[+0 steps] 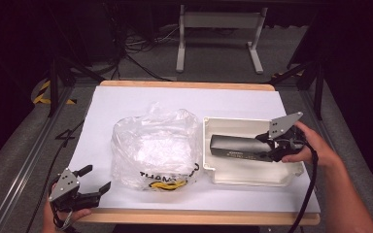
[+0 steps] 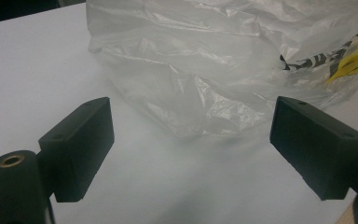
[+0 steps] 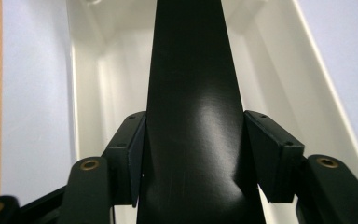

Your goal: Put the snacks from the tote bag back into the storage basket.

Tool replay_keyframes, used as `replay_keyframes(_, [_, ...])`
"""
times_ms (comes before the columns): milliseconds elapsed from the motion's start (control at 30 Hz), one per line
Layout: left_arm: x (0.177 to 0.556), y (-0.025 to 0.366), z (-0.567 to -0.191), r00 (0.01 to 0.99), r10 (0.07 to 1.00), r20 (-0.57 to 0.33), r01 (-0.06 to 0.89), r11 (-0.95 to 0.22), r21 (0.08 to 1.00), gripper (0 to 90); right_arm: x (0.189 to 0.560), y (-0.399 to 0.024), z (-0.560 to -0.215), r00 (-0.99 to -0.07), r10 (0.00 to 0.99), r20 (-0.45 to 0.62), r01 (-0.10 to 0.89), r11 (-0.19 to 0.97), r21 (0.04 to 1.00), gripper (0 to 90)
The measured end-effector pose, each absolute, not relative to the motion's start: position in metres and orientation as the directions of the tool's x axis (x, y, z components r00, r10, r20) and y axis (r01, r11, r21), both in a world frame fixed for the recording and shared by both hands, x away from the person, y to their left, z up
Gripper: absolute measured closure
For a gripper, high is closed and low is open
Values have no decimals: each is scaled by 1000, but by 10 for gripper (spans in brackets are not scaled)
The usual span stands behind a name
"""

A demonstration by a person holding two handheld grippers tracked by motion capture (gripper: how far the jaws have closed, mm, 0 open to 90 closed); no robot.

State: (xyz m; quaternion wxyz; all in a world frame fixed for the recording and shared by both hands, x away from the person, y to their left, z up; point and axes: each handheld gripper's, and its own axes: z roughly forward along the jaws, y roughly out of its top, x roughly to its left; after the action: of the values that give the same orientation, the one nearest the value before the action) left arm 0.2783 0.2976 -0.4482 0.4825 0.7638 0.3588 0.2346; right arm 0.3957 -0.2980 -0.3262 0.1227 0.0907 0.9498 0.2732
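Note:
A long black box point(image 1: 235, 146) lies lengthwise inside the white plastic bin point(image 1: 209, 167) at the right of the table. My right gripper point(image 1: 267, 149) is shut on the box's right end; in the right gripper view both pads press the sides of the black box point(image 3: 193, 126) above the white bin point(image 3: 86, 93). A crumpled clear plastic bag point(image 1: 155, 148) with black and yellow print sits at the table's middle. My left gripper point(image 1: 97, 180) rests open at the front left corner, and in the left gripper view the bag point(image 2: 214, 70) lies just beyond its spread jaws.
White paper point(image 1: 126, 104) covers the wooden table. Beyond its far edge stand a white frame's legs point(image 1: 179, 48) and loose cables on the floor. Black stands rise on both sides of the table.

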Motion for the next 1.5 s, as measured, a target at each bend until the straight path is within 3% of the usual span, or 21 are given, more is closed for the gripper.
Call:
replay_keyframes(333, [278,294,-448,637,771,21,319,-288,903,144,406,-300,-345,-968,212,-137,115,853,510,428])
replay_keyframes(833, [279,293,-448,634,773,24,323,-294,900,145,421,-301,-359,-970,196,-141,127,911,392,424])
replay_keyframes(1500, [280,292,-449,639,769,19,329,-295,897,146,426,-301,-368,-964,218,-153,161,934,319,416])
